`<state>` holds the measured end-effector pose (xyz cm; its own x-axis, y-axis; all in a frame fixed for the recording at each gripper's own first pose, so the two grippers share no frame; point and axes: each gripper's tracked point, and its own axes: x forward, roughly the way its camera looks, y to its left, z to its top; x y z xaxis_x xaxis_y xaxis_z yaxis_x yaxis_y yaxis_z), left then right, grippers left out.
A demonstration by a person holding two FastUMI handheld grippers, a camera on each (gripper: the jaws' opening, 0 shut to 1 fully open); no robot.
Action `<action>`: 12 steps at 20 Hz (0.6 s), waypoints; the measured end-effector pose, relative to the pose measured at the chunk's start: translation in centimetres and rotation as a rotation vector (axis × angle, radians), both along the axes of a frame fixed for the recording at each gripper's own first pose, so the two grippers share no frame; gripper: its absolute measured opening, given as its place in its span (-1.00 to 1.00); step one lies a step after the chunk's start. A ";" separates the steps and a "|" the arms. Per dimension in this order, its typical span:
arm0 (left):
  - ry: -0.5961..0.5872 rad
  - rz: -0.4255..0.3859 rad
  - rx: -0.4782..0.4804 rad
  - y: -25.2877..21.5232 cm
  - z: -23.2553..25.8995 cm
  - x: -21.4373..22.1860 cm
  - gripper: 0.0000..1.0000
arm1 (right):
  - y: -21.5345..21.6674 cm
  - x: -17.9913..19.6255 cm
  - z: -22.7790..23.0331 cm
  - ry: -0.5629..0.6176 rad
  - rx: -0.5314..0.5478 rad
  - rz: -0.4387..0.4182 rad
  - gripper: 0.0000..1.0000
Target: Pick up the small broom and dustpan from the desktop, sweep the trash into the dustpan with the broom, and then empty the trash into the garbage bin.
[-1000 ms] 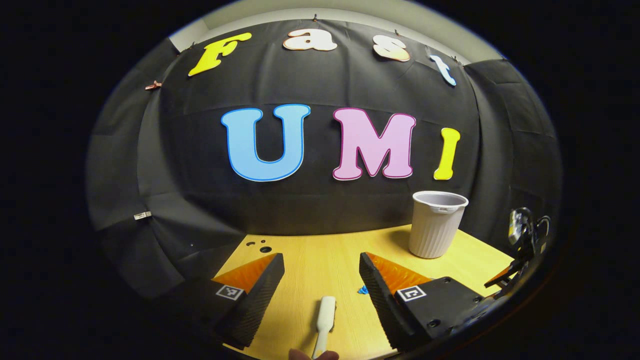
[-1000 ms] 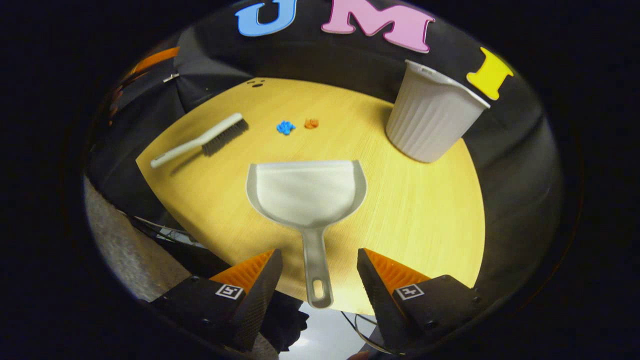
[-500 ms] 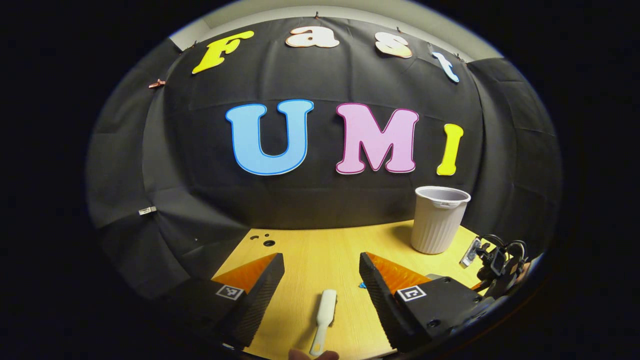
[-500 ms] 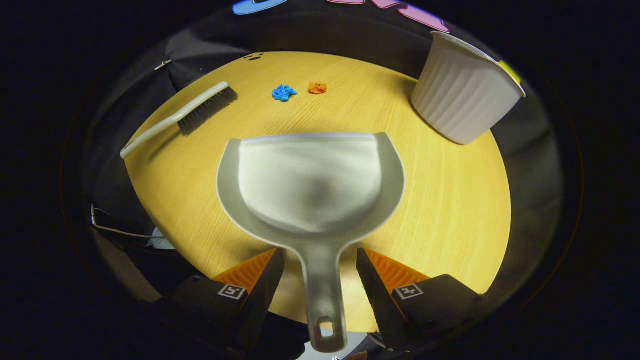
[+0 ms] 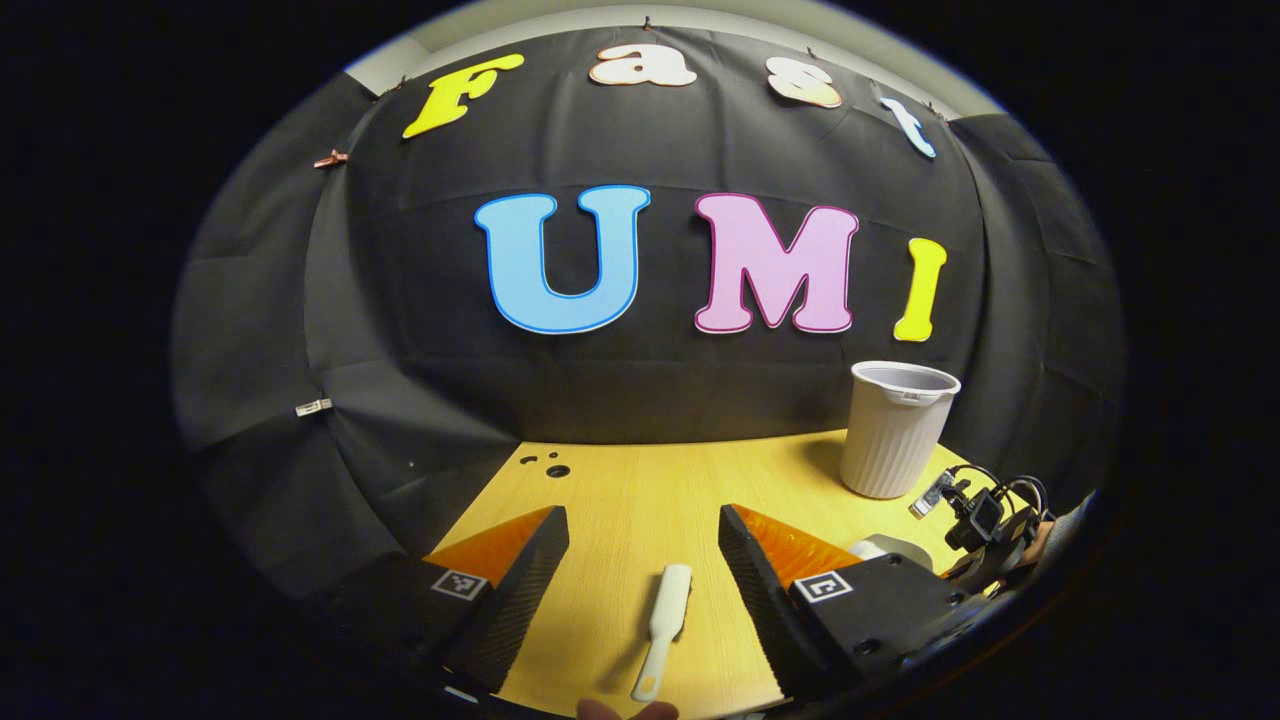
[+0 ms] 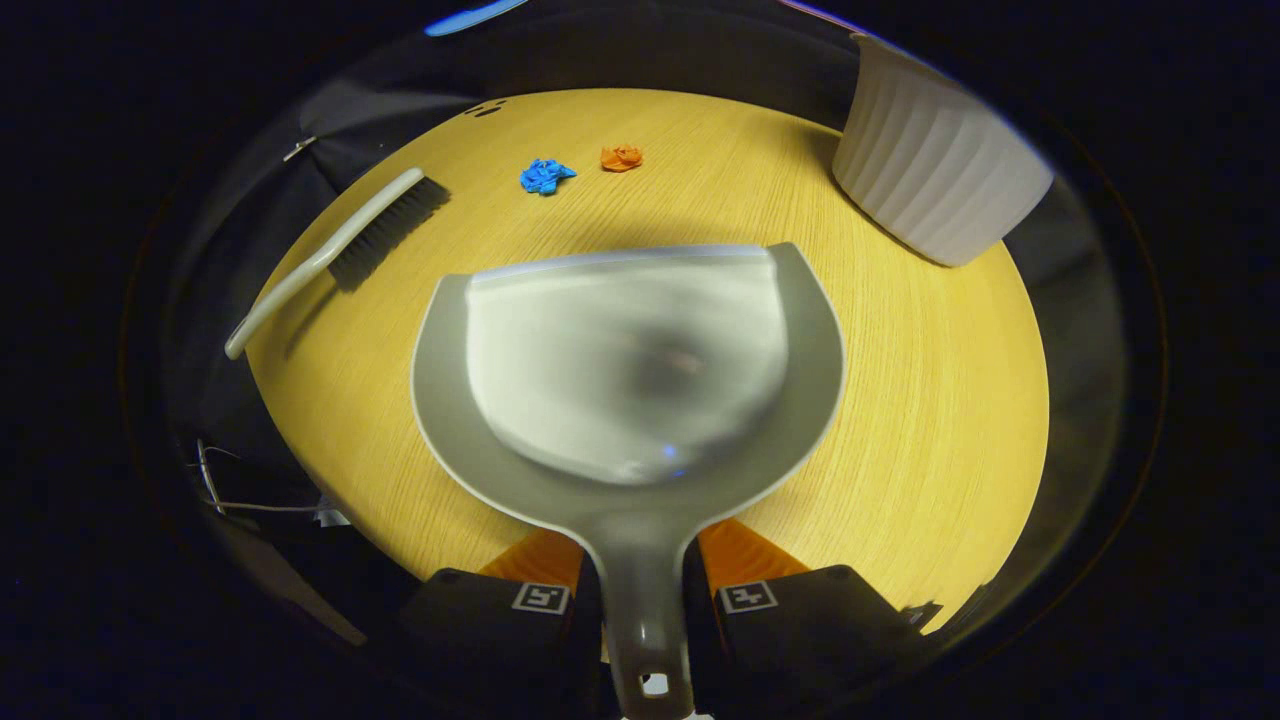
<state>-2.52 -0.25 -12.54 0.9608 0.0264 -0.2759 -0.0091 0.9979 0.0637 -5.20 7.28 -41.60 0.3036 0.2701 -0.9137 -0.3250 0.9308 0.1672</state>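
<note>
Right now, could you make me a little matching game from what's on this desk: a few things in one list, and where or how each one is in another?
Things:
1. dustpan
2. broom
3. bin
4. blue scrap

States:
a. stands upright at the far right of the desk
b. handle clamped between the right gripper fingers
c. lies beside an orange scrap
d. lies flat, handle pointing between the open left gripper fingers

Pairs: 1-b, 2-d, 3-a, 4-c
</note>
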 end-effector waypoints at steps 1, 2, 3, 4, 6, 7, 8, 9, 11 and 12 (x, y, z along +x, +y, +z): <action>0.008 0.002 -0.001 0.0 -0.2 0.2 0.91 | 0.0 0.0 0.1 -0.012 -0.005 0.016 -0.22; 0.014 0.002 -0.003 -0.1 -0.5 0.2 0.91 | 0.1 0.1 0.0 -0.015 -0.009 0.021 -0.22; 0.018 0.002 -0.003 -0.1 -0.7 0.3 0.91 | 0.1 0.2 0.0 -0.006 -0.010 0.014 -0.22; 0.022 -0.001 -0.002 -0.2 -0.8 0.5 0.91 | 0.1 -0.1 -0.1 0.013 -0.005 0.008 -0.22; 0.028 -0.011 0.009 -0.4 -1.3 1.0 0.91 | 0.1 0.1 -0.2 0.041 -0.009 0.001 -0.22; 0.035 -0.017 0.017 -0.5 -1.6 1.2 0.92 | 0.0 0.1 0.0 0.039 -0.015 0.012 -0.23; 0.046 -0.024 0.021 -0.5 -2.2 1.3 0.91 | 0.1 0.2 -0.1 0.029 -0.017 0.024 -0.19; 0.065 -0.032 0.023 -0.5 -2.8 1.6 0.91 | 0.1 0.2 0.0 0.026 -0.014 0.028 -0.26; 0.131 -0.062 0.031 -0.8 -4.7 1.8 0.90 | 0.3 0.8 0.9 -0.018 0.012 0.013 -0.31; 0.172 -0.081 0.035 -0.9 -6.0 1.8 0.89 | 0.0 1.0 1.6 -0.035 0.011 0.017 -0.31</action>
<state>-0.72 -1.19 -18.50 0.8988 -0.0368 -0.4368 0.0856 0.9920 0.0925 -4.20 7.33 -40.04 0.3311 0.2852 -0.8995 -0.3464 0.9234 0.1653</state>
